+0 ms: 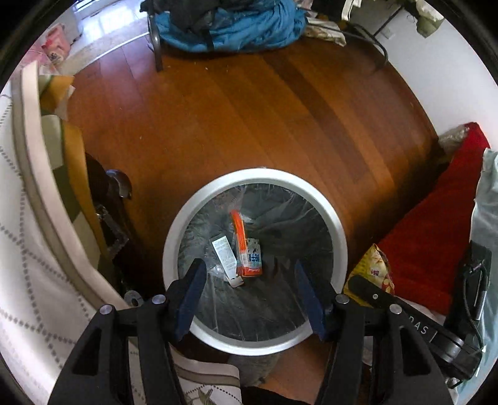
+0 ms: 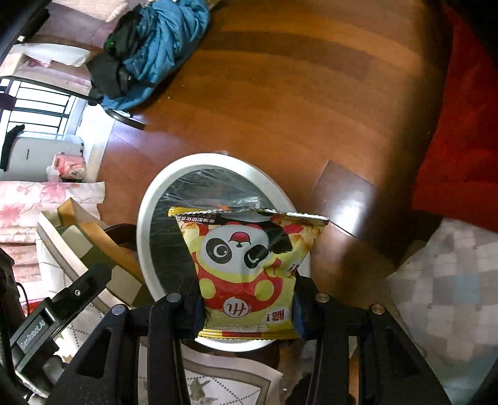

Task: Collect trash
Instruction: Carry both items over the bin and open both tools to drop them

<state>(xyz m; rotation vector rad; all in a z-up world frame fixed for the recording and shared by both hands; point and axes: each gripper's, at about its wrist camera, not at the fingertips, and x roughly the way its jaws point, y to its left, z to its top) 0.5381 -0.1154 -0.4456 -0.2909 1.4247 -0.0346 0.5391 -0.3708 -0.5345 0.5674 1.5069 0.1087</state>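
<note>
Above the white-rimmed trash bin (image 2: 146, 218) on the wooden floor (image 2: 280, 109), the right hand-held gripper (image 2: 247, 299) clamps a yellow panda snack bag (image 2: 246, 264). The left hand-held gripper (image 1: 249, 293) hangs spread and empty over the bin, where an orange wrapper (image 1: 246, 246) lies.

Around you: a wooden floor (image 1: 249, 118); a blue jacket (image 1: 249, 28) heaped on a dark-framed chair (image 1: 157, 46); a red cushion (image 1: 435, 224) at right; a white dotted quilt (image 1: 28, 249) at left; a pink tissue pack (image 2: 70, 165) beside a white appliance (image 2: 34, 155) near the window.
</note>
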